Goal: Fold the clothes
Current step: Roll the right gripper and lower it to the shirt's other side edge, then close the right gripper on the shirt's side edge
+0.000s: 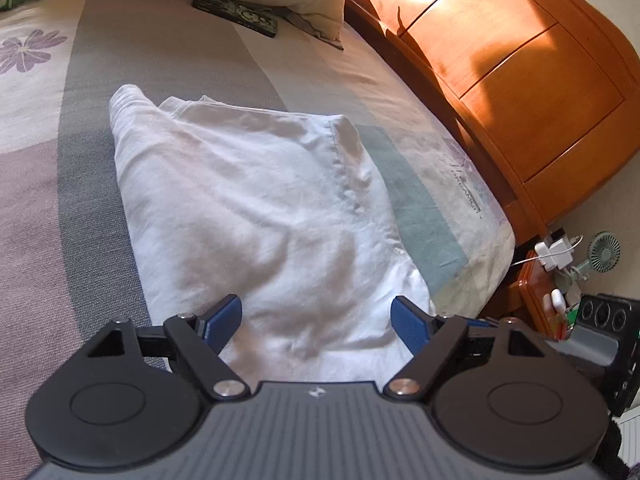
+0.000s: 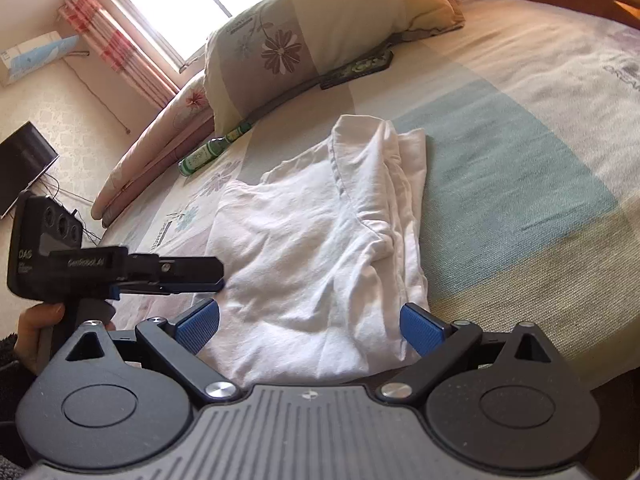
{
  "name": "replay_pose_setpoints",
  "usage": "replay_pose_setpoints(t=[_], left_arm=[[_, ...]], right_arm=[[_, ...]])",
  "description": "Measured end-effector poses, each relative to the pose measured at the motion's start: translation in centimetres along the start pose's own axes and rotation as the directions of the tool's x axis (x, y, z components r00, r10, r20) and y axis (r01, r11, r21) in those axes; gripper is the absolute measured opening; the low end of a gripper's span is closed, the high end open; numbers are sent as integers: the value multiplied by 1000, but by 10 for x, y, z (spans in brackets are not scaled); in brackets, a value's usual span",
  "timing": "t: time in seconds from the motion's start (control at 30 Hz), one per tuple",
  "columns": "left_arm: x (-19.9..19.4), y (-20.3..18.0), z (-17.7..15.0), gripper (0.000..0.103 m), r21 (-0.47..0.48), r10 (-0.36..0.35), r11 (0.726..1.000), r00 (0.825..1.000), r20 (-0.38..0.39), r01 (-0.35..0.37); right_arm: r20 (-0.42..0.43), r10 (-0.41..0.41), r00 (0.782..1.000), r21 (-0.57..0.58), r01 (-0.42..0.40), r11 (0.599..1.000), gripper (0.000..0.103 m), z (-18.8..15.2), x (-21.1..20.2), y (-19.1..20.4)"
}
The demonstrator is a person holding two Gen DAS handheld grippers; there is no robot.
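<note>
Your left claw (image 1: 318,322) is spread wide and holds nothing, its blue pads over the near edge of the white garment (image 1: 256,208). The garment lies partly folded on the bed (image 1: 92,160). Your right claw (image 2: 310,330) is equally wide and empty over the same near edge.

- Left gripper (image 1: 318,322): black linkage arms, silver pivot screws, ribbed blue pads (image 1: 224,320).
- Right gripper (image 2: 312,328): same build.
- Dark fuzzy sleeve (image 2: 10,364) behind the hand (image 2: 34,330).
</note>
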State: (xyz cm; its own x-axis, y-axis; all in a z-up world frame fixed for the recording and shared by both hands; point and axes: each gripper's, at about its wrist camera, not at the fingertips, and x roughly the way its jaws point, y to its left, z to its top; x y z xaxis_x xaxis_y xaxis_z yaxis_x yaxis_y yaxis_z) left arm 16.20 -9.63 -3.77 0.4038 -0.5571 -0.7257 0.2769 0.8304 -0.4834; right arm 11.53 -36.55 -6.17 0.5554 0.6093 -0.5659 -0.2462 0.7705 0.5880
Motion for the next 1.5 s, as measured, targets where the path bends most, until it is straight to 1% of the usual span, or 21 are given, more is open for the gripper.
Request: replay_pose_setpoints(t=[0.07, 0.17, 0.2, 0.27, 0.4, 0.53, 0.63, 0.8, 0.87, 0.93, 0.97, 1.03, 1.07, 1.1, 1.13, 1.17, 1.2, 1.27, 1.4, 1.5], left_arm=[[-1, -11, -1, 82, 64, 57, 996, 998, -4, -57], [0, -26, -3, 85, 154, 138, 979, 990, -7, -135], [0, -30, -3, 85, 174, 158, 973, 987, -8, -154], [1, -32, -5, 85, 187, 171, 968, 985, -8, -166], [1, -28, -4, 85, 173, 160, 972, 987, -1, -158], [0, -23, -1, 85, 145, 136, 980, 991, 7, -135], [0, -21, 1, 85, 134, 135, 982, 991, 10, -135], [0, -19, 3, 85, 126, 136, 983, 991, 16, -137], [0, -18, 4, 85, 122, 137, 983, 990, 18, -138], [-2, -18, 4, 85, 119, 139, 983, 990, 22, -141], [-3, -17, 4, 85, 120, 139, 983, 990, 23, -141], [-4, -17, 3, 85, 122, 140, 982, 990, 25, -142], [-5, -17, 4, 85, 121, 140, 982, 990, 26, -142], [-5, -16, 4, 85, 120, 140, 983, 990, 27, -142], [-6, -16, 4, 85, 119, 140, 983, 990, 27, -142], [-6, -16, 4, 85, 118, 140, 983, 990, 28, -143], [-6, -15, 4, 85, 117, 140, 983, 990, 29, -143], [-7, -14, 5, 85, 115, 141, 983, 990, 30, -143], [-8, -13, 5, 85, 111, 139, 984, 990, 33, -142], [-9, -14, 5, 85, 116, 129, 984, 991, 33, -132]], right_arm=[[-21, 17, 1000, 38, -16, 999, 100, 4, 8, -12], [-26, 62, 998, 65, -60, 996, 100, 13, 17, -22], [-23, 73, 997, 62, -72, 996, 100, 16, 18, -22], [-21, 95, 995, 56, -93, 994, 100, 23, 22, -24], [-19, 138, 990, 53, -137, 989, 102, 39, 32, -28], [-19, 189, 982, 93, -187, 978, 102, 52, 44, -41], [-28, 213, 977, 121, -208, 971, 102, 61, 58, -52], [-47, 266, 963, 117, -259, 959, 102, 78, 76, -57], [-54, 284, 957, 124, -276, 953, 96, 84, 84, -63], [-56, 285, 957, 154, -273, 950, 77, 88, 83, -68], [-52, 304, 951, 165, -292, 942, 73, 89, 81, -69], [-43, 328, 944, 151, -318, 936, 66, 87, 79, -68], [-56, 300, 952, 130, -291, 948, 62, 86, 82, -66], [-76, 264, 962, 118, -254, 960, 51, 84, 87, -65], [-87, 233, 969, 116, -223, 968, 29, 82, 93, -67], [-97, 203, 974, 114, -192, 975, 15, 80, 98, -69], [-91, 201, 975, 124, -189, 974, 12, 79, 98, -71], [-73, 202, 977, 129, -192, 973, 12, 78, 93, -71], [-17, 163, 986, 38, -163, 986, 9, 86, 73, -53], [8, 122, 992, 3, -122, 993, 9, 90, 62, -48]])
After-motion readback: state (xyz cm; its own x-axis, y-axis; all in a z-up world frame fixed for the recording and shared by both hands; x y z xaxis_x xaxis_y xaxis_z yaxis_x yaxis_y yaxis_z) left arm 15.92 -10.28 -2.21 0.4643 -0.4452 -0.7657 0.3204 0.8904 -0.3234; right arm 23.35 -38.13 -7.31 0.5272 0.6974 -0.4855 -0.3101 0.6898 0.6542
